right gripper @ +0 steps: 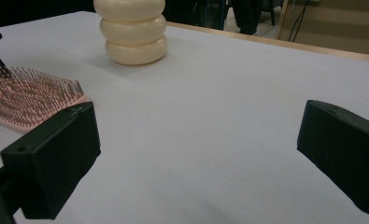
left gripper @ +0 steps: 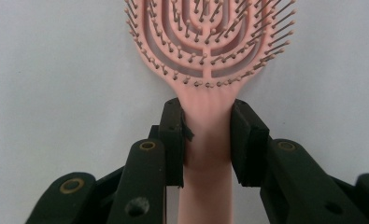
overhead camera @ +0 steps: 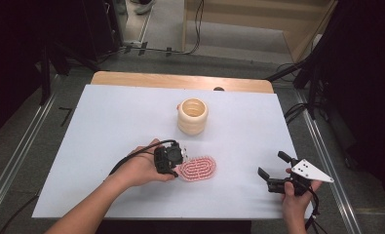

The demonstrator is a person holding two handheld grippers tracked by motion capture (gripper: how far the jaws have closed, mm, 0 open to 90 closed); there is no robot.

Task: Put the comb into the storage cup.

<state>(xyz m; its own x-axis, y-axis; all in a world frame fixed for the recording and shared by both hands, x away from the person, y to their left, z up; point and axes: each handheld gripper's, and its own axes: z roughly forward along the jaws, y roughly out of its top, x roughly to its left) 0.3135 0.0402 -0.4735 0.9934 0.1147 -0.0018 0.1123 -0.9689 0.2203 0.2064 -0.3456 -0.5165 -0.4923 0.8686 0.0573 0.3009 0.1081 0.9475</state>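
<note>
The white surface (overhead camera: 107, 126) spreads wide, with a strip of bare wood along its far edge. A cream ribbed cup (overhead camera: 192, 116) stands upright on it, a little beyond the middle, mouth up and well apart from both claws. Nearer, at about the centre, a pink brush (overhead camera: 198, 167) lies flat on the surface with its bristles up, its oval head pointing right and its handle pointing left. The left claw (overhead camera: 173, 158), held in the person's left hand (overhead camera: 141, 170), sits at the brush's left end; in the left gripper view the left claw (left gripper: 206, 140) has its two black jaws pressed on either side of the pink handle just below the head, so it grips the brush (left gripper: 205, 51). The right claw (overhead camera: 273, 170) is held near the right near corner, well apart from the brush, pointing left; in the right gripper view its jaws stand wide apart over bare surface, nothing between them, with the cup (right gripper: 131, 30) far off and the brush (right gripper: 30, 100) at the left edge.
</note>
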